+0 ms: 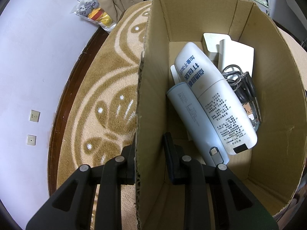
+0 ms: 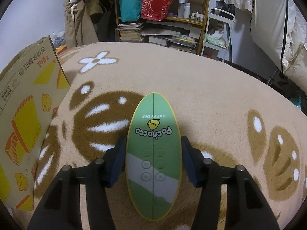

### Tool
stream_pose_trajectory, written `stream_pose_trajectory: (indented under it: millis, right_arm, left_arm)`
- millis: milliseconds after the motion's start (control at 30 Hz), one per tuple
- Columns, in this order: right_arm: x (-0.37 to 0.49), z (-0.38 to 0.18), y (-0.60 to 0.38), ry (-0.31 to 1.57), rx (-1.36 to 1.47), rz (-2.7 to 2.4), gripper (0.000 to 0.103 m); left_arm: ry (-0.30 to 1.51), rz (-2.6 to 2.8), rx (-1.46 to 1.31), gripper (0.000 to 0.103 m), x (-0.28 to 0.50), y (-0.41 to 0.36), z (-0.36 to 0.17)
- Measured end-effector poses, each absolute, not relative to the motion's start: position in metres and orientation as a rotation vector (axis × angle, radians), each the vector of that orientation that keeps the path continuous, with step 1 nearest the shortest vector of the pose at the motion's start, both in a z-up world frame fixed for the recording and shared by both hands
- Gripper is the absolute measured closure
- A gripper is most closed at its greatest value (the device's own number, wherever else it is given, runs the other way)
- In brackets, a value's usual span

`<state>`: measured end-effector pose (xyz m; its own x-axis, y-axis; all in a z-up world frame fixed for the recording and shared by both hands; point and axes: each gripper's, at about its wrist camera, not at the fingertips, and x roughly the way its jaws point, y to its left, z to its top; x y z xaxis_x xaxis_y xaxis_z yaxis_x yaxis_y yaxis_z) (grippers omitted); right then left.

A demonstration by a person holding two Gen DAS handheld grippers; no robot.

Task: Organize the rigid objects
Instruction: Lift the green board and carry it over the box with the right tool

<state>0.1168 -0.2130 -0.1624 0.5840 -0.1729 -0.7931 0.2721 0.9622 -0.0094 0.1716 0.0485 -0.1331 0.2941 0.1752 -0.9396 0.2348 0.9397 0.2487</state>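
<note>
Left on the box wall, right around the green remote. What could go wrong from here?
1. The right tongs straddle the green oval remote on its curved edges; the pads look barely touching, so it may slip or twist on lifting.
2. The left tongs straddle the cardboard box wall without pinching it, so the box could shift.
3. The white bottle and power bank fill the box floor; the remote may land on top.

Green oval remote (image 2: 153,153), yellow-rimmed, "pochacco / HAPPY DAY" print, flat on rug between right gripper (image 2: 153,157) fingers. Cardboard box (image 1: 220,19) upright, open-topped, wall between left gripper (image 1: 151,153) fingers; white bottle (image 1: 214,95), pale-blue power bank (image 1: 193,118) lying inside.
</note>
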Motion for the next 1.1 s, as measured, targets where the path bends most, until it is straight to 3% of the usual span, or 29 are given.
stream_pose_trajectory:
  millis: [1100]
  right_arm:
    - [0.142,-0.059,-0.121,0.697,0.186,0.026,0.044]
  left_arm:
    - [1.280,-0.040,0.376,0.080,0.172,0.049,-0.133]
